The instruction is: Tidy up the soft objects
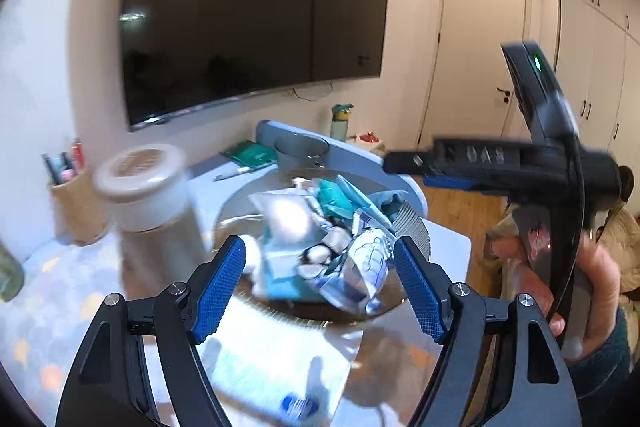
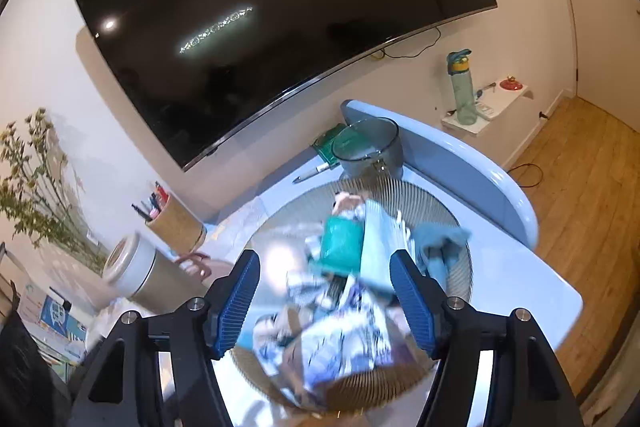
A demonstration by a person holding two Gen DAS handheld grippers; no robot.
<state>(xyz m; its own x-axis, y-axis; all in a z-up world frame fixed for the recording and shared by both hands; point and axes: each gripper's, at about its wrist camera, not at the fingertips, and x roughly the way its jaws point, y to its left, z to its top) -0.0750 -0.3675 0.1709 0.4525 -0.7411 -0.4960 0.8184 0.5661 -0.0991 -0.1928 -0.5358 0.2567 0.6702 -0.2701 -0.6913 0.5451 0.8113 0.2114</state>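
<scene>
A round wire basket (image 1: 416, 223) (image 2: 440, 195) stands on the pale blue table, filled with soft packets (image 1: 320, 247) (image 2: 344, 339) in white, blue and teal. A blue-green cloth (image 2: 440, 243) hangs over its right side. My left gripper (image 1: 320, 287) is open just in front of the basket, with nothing pressed between its blue pads. A shiny pale packet (image 1: 272, 355), blurred, lies below its fingers. My right gripper (image 2: 324, 303) is open above the pile, its pads touching nothing. In the left wrist view the right gripper (image 1: 408, 167) reaches in from the right, held by a hand (image 1: 592, 267).
A white-lidded canister (image 1: 140, 187) (image 2: 136, 271) and a cork pen holder (image 1: 76, 195) (image 2: 176, 223) stand left of the basket. Behind it is a grey cup (image 2: 368, 147). A large television (image 1: 248, 15) hangs on the wall. The table edge (image 2: 560, 291) drops to wood floor on the right.
</scene>
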